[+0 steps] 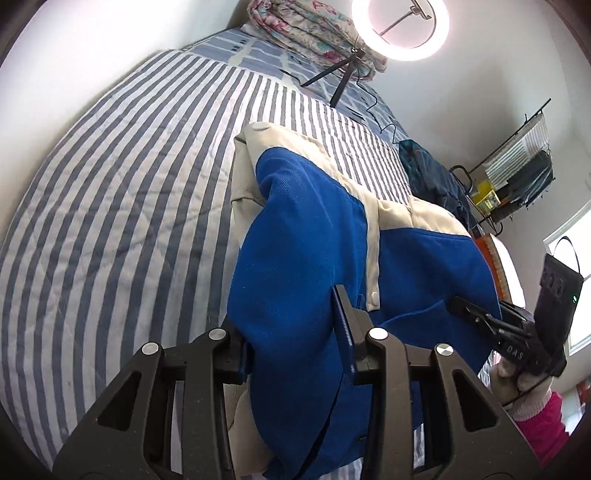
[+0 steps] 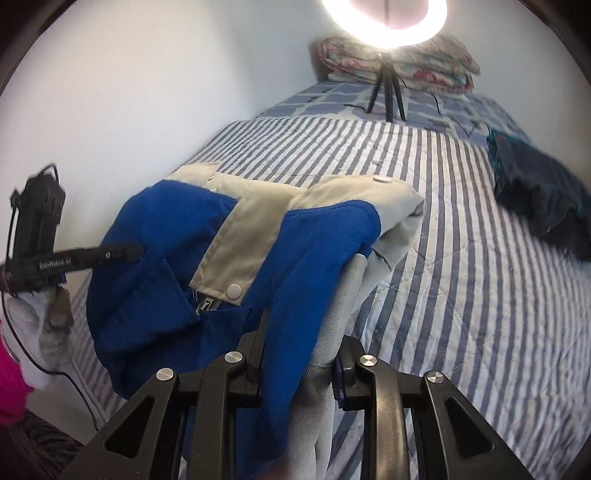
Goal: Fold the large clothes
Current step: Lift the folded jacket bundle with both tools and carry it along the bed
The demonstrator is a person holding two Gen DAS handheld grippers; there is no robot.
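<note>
Both pairs of jaws are clamped on cloth: the left gripper (image 1: 295,332) pinches a thick blue fold of the jacket (image 1: 306,236), and the right gripper (image 2: 301,354) bites on blue and cream layers together. No earlier picture shows how they got there. The jacket – royal blue with cream panels, white snap buttons and a metal zip pull – hangs bunched between the two grippers, its far end draped on the striped bedspread (image 1: 122,192). On the right gripper's side, seen from the left wrist, only the letters "DAS" can be read; from the right wrist view the left gripper's finger carries white lettering that looks like "GenRobot.AI". Gloved hands hold both tools, with a pink sleeve (image 1: 543,424) behind. Farther up the bed stand a ring light (image 1: 400,27) on a tripod, a folded floral quilt (image 1: 314,33) and a dark garment (image 2: 539,192).
</note>
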